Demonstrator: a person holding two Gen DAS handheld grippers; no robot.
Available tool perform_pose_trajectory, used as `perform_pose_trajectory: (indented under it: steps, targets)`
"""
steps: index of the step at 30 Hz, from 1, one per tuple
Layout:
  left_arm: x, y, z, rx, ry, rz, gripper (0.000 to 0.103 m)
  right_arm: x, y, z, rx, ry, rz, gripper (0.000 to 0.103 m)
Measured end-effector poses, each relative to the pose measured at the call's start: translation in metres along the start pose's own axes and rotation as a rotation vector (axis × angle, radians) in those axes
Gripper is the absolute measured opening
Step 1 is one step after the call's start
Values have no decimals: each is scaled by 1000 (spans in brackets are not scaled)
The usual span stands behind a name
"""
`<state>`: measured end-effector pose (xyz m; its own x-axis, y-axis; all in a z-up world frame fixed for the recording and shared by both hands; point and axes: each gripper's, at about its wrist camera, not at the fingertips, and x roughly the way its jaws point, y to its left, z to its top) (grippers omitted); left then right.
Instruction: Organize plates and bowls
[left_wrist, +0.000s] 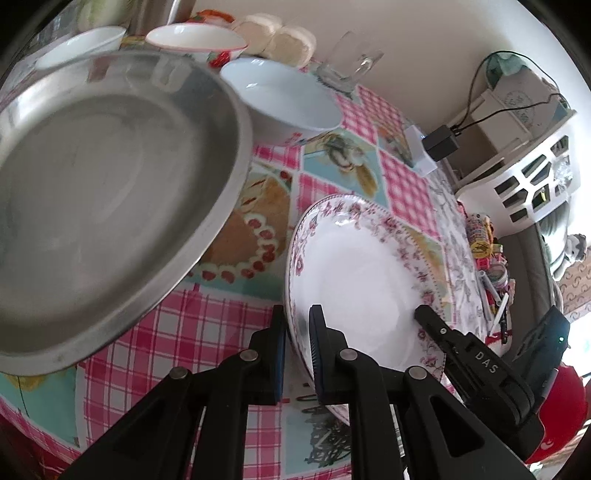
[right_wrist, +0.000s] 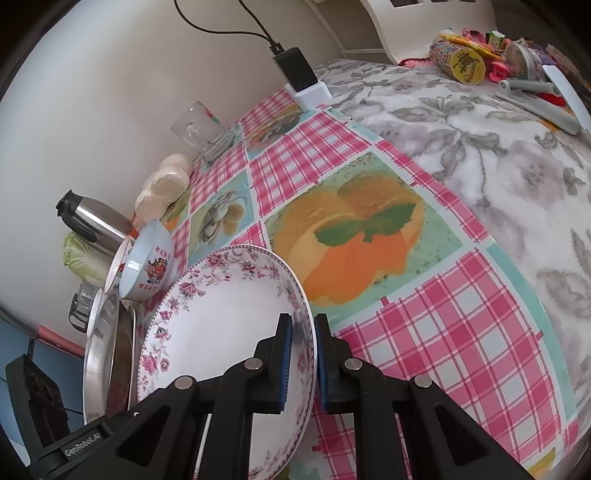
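A white plate with a pink floral rim is held tilted over the checked tablecloth, gripped from both sides. My left gripper is shut on its near-left rim. My right gripper is shut on the opposite rim, and in the left wrist view it shows with one finger on top of the plate. A large steel plate lies just left of it. Behind stand a white bowl, two more bowls, and a red-printed bowl.
A glass, round buns and a steel flask stand along the wall. A power strip with charger sits at the back. Grey floral cloth with pens and jars lies to the right, near a white basket.
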<state>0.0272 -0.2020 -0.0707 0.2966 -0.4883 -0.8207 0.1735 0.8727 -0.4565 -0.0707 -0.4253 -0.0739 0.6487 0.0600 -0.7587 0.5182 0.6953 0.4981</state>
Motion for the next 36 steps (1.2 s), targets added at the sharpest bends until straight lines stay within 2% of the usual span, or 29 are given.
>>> perform_pose_trajectory:
  steps: [11,25,36]
  targets:
    - [-10,-13,6,69,-14,-32,16,-8,-7,-1,25,-18,9,13]
    - [-34,-15,19,110,-54,-88,16,-32,19,3,-40,-94,5,13]
    - [-64,21,42,73,-92,-121,16,-36,64,-1,-108,-119,9,13]
